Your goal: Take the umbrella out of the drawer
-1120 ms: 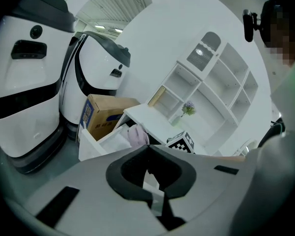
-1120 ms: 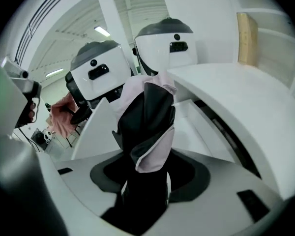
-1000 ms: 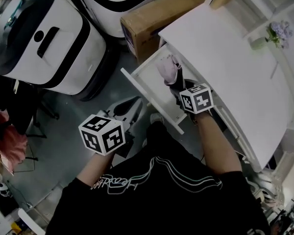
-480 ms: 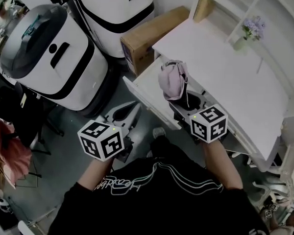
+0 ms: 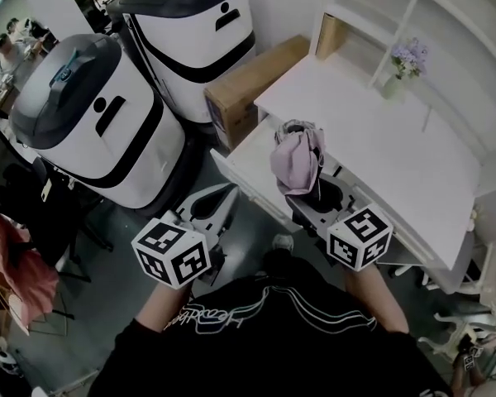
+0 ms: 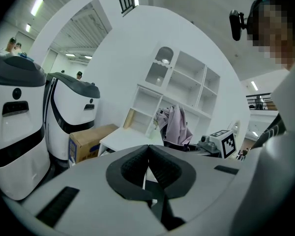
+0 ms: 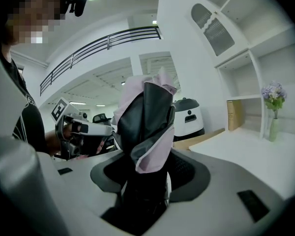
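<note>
- The right gripper (image 5: 306, 198) is clamped on a folded pink fabric umbrella (image 5: 296, 157). In the right gripper view its dark pads press on the lower end of the bundle from both sides.
- The umbrella stands roughly upright from the jaws, with loose pink folds and a dark inner layer at the top. A thin dark cord hangs down beside it in the head view.
- In the head view the umbrella is held over the open white drawer (image 5: 246, 157), at the front edge of the white desk (image 5: 380, 139). In the left gripper view it rises above the level of the desk top.
- The left gripper (image 5: 215, 198) is lower and to the left, apart from the drawer and over the grey floor. Its own view shows the two black pads pressed together with nothing between them.
- A brown cardboard box (image 5: 252, 77) lies just beside the desk's far-left corner. Two large rounded white-and-black machines (image 5: 91, 139) stand next to it.
- A small vase of purple flowers (image 5: 399, 64) stands at the back of the desk, in front of a white shelf unit (image 5: 430, 23).
</note>
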A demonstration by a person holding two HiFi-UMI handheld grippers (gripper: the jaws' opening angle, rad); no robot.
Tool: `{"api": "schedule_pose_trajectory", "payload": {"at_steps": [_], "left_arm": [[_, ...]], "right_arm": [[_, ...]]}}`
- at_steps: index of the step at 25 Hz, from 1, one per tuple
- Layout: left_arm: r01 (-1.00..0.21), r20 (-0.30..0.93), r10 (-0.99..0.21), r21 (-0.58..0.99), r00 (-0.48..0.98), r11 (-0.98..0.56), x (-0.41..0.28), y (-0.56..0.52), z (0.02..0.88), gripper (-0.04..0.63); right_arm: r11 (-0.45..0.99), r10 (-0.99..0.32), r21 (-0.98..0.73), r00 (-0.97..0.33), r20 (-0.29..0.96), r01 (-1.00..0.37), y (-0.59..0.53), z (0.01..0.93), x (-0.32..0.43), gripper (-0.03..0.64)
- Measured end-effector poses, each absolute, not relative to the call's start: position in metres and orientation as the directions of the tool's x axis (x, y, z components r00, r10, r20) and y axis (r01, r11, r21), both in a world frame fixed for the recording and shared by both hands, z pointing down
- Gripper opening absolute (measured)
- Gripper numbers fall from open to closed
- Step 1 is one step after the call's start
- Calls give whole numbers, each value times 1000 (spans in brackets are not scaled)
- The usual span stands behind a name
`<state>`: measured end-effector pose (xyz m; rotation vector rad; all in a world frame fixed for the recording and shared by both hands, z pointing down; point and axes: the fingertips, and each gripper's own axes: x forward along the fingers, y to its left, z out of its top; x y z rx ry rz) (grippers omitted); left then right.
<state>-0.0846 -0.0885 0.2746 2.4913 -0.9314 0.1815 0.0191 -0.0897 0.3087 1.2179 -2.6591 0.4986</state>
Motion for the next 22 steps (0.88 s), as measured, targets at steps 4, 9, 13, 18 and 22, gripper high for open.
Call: {"api": "schedule_pose_trajectory", "payload": {"at_steps": [4, 9, 13, 18, 22], "left_arm": [[-636, 281, -571, 392, 771, -665, -82, -93, 277, 19], [-622, 278, -558, 398, 782, -674, -79, -98, 286, 20], [-616, 284, -547, 405, 788, -676, -74, -101, 292, 20], [-613, 283, -545, 414, 789, -673, -68, -108, 292, 20], [-609, 286, -538, 417, 793, -675, -66, -113, 298, 20]], "right_arm": [[593, -705, -250, -644, 298, -765, -90, 313, 19, 225], [586, -708, -282, -649, 279, -760, -91, 318, 18, 225], [579, -713, -278, -641, 282, -766, -93, 321, 22, 225], [577, -716, -280, -640, 279, -767, -98, 319, 29, 225], [573, -717, -289, -639, 277, -767, -103, 323, 31, 225]]}}
